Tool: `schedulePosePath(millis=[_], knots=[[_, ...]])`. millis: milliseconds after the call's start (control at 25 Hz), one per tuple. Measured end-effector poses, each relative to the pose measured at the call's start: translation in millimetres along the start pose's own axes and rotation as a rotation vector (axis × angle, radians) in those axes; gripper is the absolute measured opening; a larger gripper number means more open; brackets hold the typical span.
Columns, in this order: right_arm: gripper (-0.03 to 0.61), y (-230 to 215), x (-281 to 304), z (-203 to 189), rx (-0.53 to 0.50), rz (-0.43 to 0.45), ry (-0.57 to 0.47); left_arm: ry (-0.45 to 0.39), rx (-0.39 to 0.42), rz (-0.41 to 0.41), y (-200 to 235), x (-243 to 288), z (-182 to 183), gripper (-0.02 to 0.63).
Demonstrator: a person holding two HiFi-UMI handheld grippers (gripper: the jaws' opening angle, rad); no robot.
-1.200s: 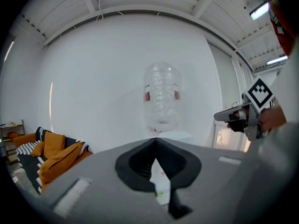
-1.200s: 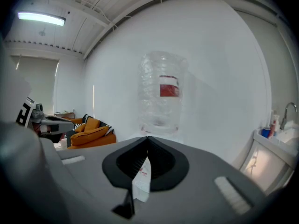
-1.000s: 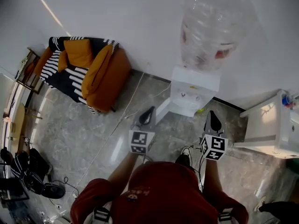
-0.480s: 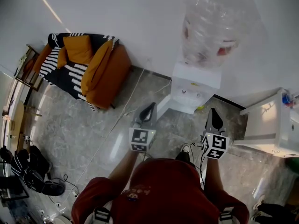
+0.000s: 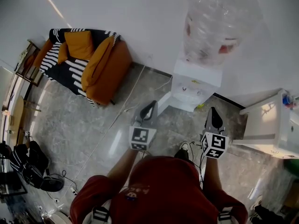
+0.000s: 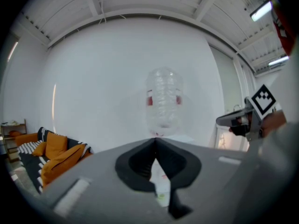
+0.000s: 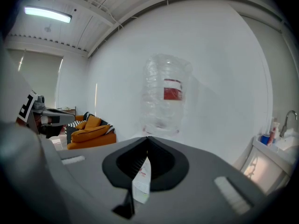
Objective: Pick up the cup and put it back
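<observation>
Only the head view gives us the grey marble floor and the person's forearms, held out forward side by side. Only the right gripper view shows the chrome tap right of the white water dispenser with clear bottle. Cup: we can't find it in any view, so no position relative to the tongs. Left gripper and right gripper point at the dispenser, near level. Both have jaws tip-to-tip, holding nothing.

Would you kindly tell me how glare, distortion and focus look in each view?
Head view: glossy floor shows glare, water bottle stretched. Left gripper view: dark fisheye corners, left claw blurred. Right gripper view: ceiling lamp blown out, right claw soft.
</observation>
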State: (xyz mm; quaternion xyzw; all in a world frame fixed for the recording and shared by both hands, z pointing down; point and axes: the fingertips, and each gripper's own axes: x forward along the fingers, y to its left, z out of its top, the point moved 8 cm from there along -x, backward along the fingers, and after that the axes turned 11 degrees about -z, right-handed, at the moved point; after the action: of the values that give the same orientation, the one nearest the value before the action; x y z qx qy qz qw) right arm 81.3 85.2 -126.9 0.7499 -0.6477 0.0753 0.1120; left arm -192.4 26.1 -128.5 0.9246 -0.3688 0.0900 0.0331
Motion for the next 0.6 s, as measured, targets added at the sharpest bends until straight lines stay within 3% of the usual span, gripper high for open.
schedulePosePath(millis=[600], knots=[[0.002, -6.8, -3.8, -8.0, -0.002, 0.010, 0.013, 0.008, -0.006, -0.011, -11.3, -0.1, -2.3, 0.000]])
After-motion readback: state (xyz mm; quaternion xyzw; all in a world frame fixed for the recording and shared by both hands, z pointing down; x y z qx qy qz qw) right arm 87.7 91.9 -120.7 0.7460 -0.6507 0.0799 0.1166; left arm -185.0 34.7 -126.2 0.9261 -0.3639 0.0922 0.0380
